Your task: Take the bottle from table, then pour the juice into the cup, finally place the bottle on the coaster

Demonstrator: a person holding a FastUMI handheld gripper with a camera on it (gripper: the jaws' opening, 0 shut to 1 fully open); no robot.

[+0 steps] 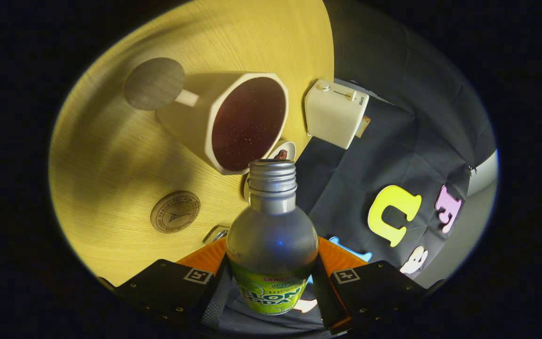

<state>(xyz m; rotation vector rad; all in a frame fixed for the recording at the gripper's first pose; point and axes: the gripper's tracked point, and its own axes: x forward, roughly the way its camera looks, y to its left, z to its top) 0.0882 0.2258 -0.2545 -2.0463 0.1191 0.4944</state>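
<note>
My gripper (271, 268) is shut on a silver bottle (271, 235) with a green label, held between both fingers. The bottle is uncapped and its threaded mouth (272, 165) points at the rim of a white faceted cup (233, 122). The cup stands just beyond the bottle mouth on the wooden table (111, 155) and holds dark juice (248, 123). The view is tilted. A round wooden coaster (175, 212) with an engraved emblem lies on the table beside the bottle, nearer to the fingers than the cup.
A larger round wooden disc (154, 84) lies beyond the cup by its handle. A white toaster-like box (336, 113) stands at the table's edge next to the cup. A small white dish (284, 151) sits behind the bottle mouth. A metal object (215, 234) peeks out near the fingers.
</note>
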